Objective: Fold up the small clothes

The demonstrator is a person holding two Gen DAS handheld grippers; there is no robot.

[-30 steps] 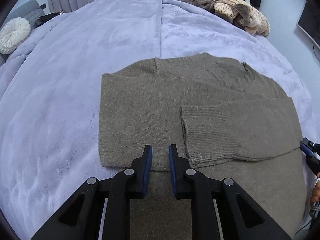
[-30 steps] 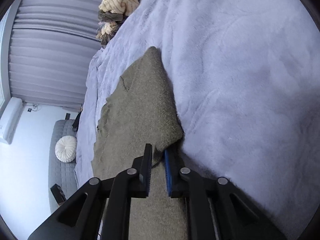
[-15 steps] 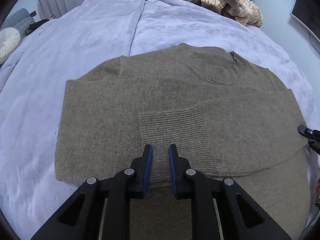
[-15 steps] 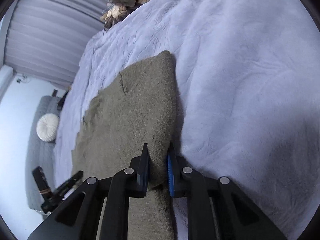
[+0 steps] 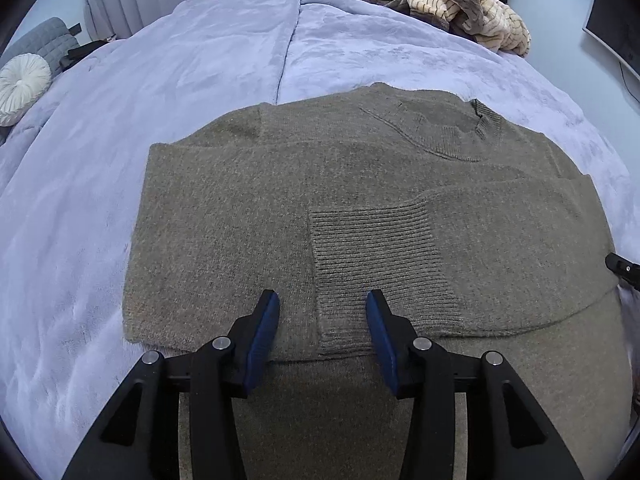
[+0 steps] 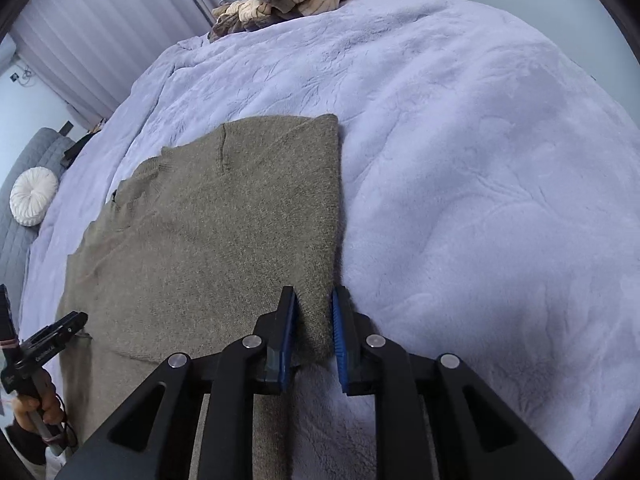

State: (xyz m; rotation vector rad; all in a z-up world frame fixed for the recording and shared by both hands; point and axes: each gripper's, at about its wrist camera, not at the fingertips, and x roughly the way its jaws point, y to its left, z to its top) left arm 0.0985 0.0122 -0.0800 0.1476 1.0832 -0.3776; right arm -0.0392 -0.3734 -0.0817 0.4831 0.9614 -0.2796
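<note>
Jaws of both grippers apart over folded sweater (image 5: 360, 208).

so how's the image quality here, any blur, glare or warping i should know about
Left wrist view: sharp and evenly lit, no glare; strong fisheye bulge curves the bed, dark vignette in the corners; the sweater knit reads clearly. Right wrist view: same warping, tilted horizon, soft shadow along the sweater's folded edge, fingers near the lens slightly soft.
</note>
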